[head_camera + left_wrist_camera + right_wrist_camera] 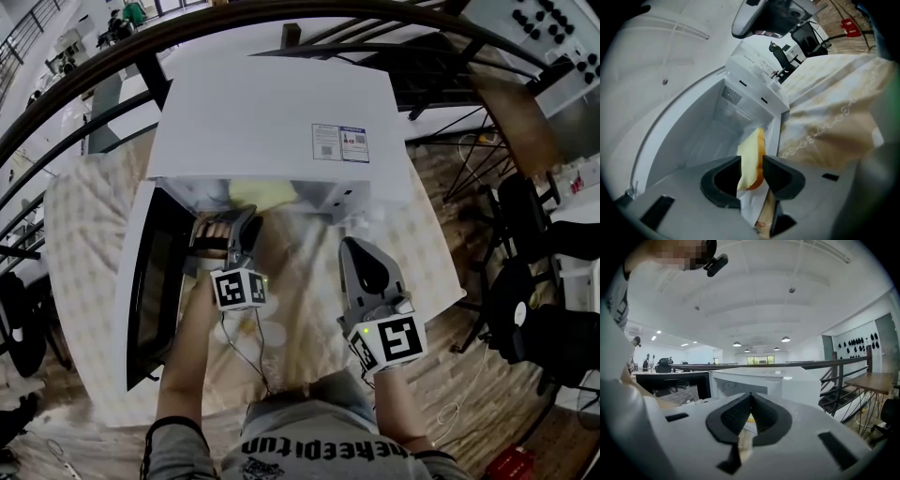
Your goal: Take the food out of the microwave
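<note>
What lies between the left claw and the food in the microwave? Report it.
Nothing. The left gripper view shows the yellow food right in the gap of the open left claw.

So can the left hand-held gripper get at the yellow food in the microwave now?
Probably yes: the microwave door stands open, the left hand-held gripper holds its jaws apart at the opening, and the yellow food lies straight ahead, nothing in front.

Your left gripper (751, 163) reaches out ahead, tipped down a bit, jaws apart. Your right gripper (750, 395) sits closer to your body with its jaws pinched together. Both forearms (192, 347) are stretched out front.
</note>
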The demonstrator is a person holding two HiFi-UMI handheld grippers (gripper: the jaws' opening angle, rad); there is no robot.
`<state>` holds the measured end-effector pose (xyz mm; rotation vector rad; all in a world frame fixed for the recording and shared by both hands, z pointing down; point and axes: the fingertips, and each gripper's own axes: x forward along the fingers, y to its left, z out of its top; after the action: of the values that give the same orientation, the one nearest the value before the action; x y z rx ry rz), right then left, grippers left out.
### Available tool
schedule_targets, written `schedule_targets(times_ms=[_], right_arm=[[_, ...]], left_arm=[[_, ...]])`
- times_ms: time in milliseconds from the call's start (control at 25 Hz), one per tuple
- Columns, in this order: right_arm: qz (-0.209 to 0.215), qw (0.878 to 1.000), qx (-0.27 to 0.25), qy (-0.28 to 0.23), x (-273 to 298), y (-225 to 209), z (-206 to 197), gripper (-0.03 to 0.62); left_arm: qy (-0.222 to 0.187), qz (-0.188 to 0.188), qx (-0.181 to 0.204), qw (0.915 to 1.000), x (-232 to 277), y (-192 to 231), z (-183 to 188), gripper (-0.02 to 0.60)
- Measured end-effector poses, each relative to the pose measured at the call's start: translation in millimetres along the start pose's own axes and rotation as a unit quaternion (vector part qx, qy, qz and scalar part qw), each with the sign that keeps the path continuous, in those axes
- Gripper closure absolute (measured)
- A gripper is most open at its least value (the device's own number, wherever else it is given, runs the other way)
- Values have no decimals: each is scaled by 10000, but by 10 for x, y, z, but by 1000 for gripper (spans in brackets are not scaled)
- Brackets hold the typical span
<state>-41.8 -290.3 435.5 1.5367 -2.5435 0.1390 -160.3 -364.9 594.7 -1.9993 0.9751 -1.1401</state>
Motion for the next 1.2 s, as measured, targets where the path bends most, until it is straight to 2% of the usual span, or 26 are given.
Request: schedule_targets(times_ms=[240, 440, 920, 1200], right_arm=[[-50, 10000, 19, 37, -15, -26, -33, 589], [-40, 10000, 11, 42, -9, -10, -40, 589], [-71, 9999, -45, 114, -39, -28, -69, 589], [-116, 9998, -42, 130, -88, -42, -86, 589]], left_arm=[[-20, 50, 538, 9985, 109, -69, 20, 448], [-39, -17, 826, 9966, 121, -114, 48, 435], [262, 19, 768, 9967, 287, -116, -121, 425], [237, 109, 590, 9979, 251, -87, -91, 469]])
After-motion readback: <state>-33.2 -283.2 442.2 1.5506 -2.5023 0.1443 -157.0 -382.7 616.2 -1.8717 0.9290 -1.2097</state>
